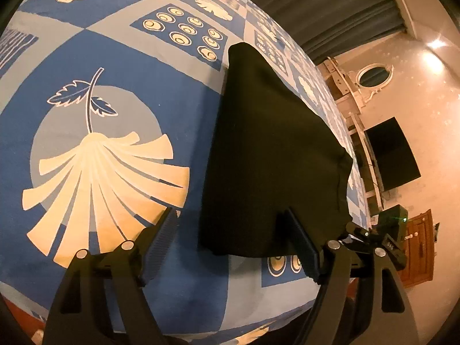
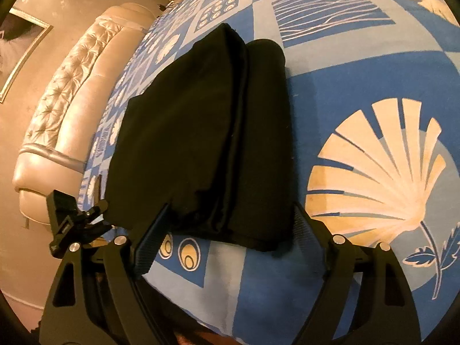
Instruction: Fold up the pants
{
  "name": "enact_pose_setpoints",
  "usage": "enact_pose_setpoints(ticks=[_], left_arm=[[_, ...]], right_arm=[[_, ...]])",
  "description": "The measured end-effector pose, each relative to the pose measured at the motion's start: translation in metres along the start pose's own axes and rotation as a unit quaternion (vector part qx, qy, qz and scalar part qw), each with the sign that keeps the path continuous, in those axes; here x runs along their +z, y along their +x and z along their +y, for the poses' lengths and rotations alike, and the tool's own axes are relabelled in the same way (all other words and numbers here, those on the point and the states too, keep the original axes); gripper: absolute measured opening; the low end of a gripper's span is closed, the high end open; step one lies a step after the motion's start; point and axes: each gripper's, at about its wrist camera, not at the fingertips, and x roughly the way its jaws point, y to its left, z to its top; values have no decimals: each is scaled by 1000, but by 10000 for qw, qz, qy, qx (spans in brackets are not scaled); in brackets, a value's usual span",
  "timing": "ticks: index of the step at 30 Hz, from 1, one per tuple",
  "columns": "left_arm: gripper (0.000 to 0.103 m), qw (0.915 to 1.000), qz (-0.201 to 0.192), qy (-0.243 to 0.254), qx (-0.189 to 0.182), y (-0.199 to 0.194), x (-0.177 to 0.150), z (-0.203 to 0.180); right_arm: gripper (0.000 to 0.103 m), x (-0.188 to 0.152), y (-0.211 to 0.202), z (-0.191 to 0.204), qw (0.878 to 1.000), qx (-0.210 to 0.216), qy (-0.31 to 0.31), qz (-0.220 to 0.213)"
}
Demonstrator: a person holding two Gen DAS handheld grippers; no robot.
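The black pants point(image 1: 273, 143) lie folded into a long flat bundle on the blue patterned bedsheet point(image 1: 115, 86). My left gripper point(image 1: 230, 215) hovers open over the bundle's near left corner. Its right finger point(image 1: 299, 238) stands above the cloth and its left finger over bare sheet. In the right wrist view the pants point(image 2: 201, 129) show stacked layers with a lengthwise fold line. My right gripper point(image 2: 231, 207) is open and straddles the near end of the bundle. Neither of its pads presses on the cloth.
A padded, tufted headboard point(image 2: 72, 86) runs along the far side of the bed, with a framed picture point(image 2: 20, 51) on the wall beyond. A dark screen point(image 1: 394, 155), a wooden cabinet point(image 1: 419, 247) and a grey curtain point(image 1: 330, 5) stand past the bed. The sheet's near edge drops off below the grippers.
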Motion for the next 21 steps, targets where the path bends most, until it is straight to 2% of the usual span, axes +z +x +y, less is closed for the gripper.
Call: enact_pose_setpoints(ticks=[3,12,18,21], left_arm=[[76,10000,-35,47,76,-1,0,-1],[76,9992,-206,142,303,-6,0,-2],[76,9962,-397,410,663,-14,-3,-13],[76,9919,-567,666,921,-20,-4,-22]], right_arm=[[88,0,-2,2,9996,-224,-147,-72],[88,-1,-6,15,9952,-736,-590,-270],[88,-4,-8,22,9911,-993,-792,-388],[88,-5,-12,25,9883,-1142,-885,-487]])
